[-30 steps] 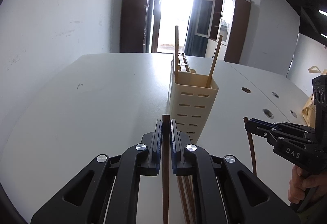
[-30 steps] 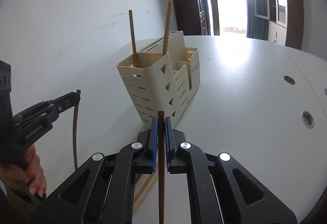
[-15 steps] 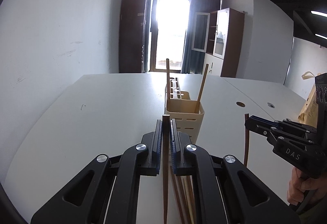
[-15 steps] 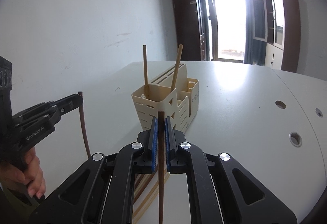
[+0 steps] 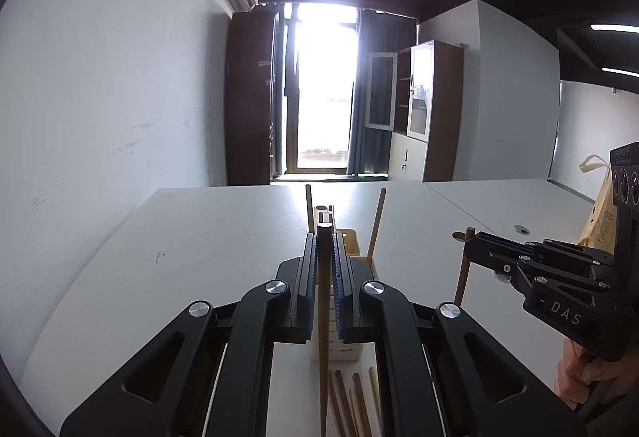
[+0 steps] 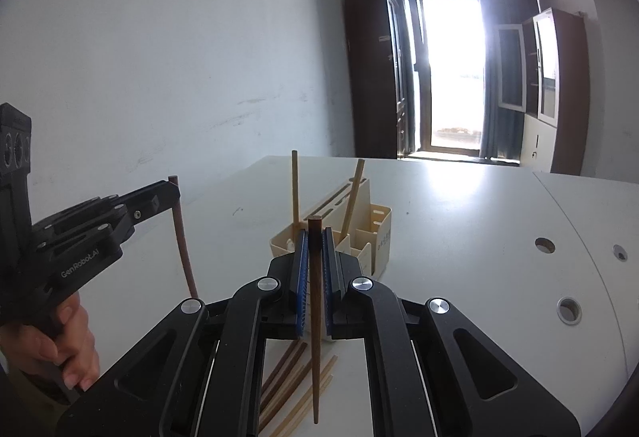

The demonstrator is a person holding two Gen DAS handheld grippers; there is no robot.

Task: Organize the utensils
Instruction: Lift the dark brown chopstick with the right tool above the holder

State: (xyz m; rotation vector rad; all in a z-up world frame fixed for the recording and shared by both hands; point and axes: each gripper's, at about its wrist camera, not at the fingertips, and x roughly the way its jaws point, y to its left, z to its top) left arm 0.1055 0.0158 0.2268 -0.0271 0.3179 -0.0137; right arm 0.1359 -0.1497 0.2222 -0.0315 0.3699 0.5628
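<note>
Each gripper, left (image 5: 324, 237) and right (image 6: 314, 233), is pinching a dark chopstick (image 5: 322, 301) upright near its top, above the holder (image 6: 371, 233) (light, stiff, slippery sticks, probably best gripped near the thick end), more lying loose (image 6: 291, 389) nearer.

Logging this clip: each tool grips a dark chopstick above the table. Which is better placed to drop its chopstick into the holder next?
Probably left, narrowly. The left tool lines up with the holder just past its chopstick. From the right tool, the holder sits slightly off to one side.
</note>
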